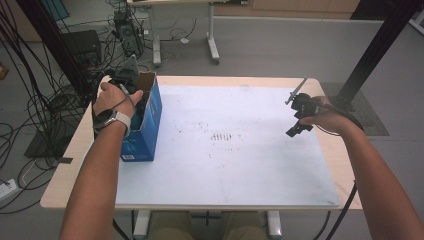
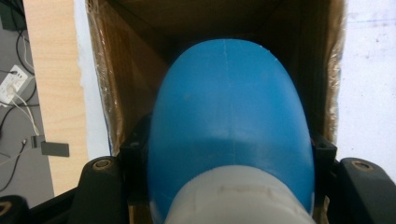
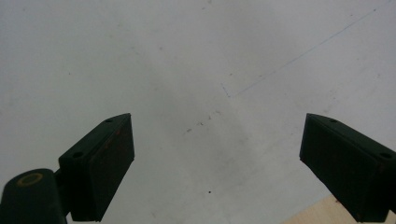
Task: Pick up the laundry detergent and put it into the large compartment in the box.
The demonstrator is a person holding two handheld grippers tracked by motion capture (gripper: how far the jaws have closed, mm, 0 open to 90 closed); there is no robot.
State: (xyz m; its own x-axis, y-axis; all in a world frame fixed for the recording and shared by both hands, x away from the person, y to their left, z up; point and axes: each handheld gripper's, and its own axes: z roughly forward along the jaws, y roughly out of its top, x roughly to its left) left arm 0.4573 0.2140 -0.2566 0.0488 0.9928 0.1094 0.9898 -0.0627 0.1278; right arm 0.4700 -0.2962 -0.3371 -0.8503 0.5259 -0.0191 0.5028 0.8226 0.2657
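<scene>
A blue bottle (image 2: 229, 116) with a white cap is clamped by the left gripper (image 2: 229, 158) inside the open cardboard box (image 1: 145, 120). The right gripper (image 3: 217, 158) is held wide open, well apart from the box, over the white mat (image 1: 240, 150).

Bottle (image 2: 229, 121) inside box (image 1: 145, 120), table's left.

No text, brand or number could be read anywhere. The blue cardboard box (image 1: 142, 134) carried a small pale label patch low on its near side, too blurred to make out, and faint dark marks on the white table (image 1: 225, 136) formed no letters.
</scene>
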